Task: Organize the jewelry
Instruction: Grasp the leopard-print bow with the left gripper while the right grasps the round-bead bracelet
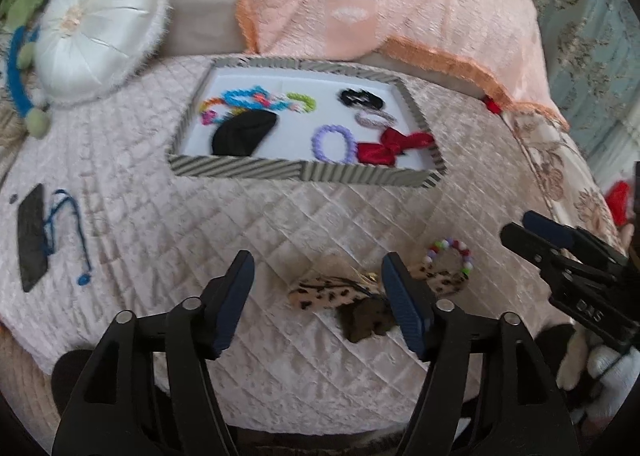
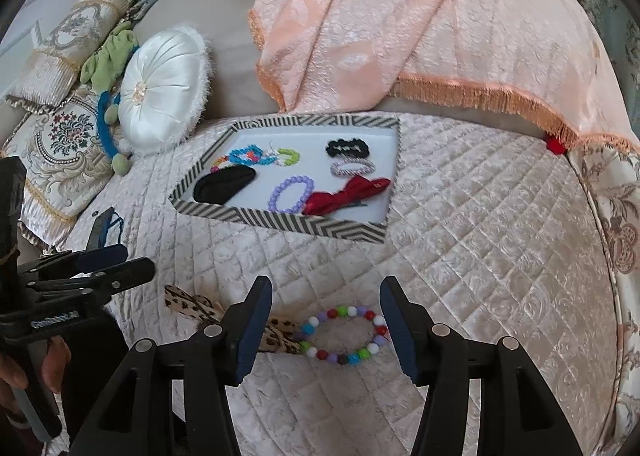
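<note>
Two pieces lie on the quilted bed cover [image 2: 460, 215], near the striped tray [image 2: 280, 221]: one multicoloured bead bracelet [image 2: 346, 334] and one leopard-print hair bow [image 1: 336, 290], touching each other. The right gripper [image 2: 326, 322] is spread about the bracelet, not pressing it; the left gripper [image 1: 318, 298] is spread wide around the bow. The bracelet looks light, slippery and probably elastic, best pinched across one side; the bow looks soft, best held at its knot.

Multicoloured round-bead bracelet [image 2: 346, 336] flat on quilted cover, leopard-print fabric bow clip [image 1: 332, 290] touching at its 9 o'clock, striped shallow cardboard tray [image 2: 280, 221] at 12 o'clock holding lilac bead bracelet [image 2: 290, 193], red satin bow [image 2: 346, 193], black scalloped clip [image 2: 347, 147]
</note>
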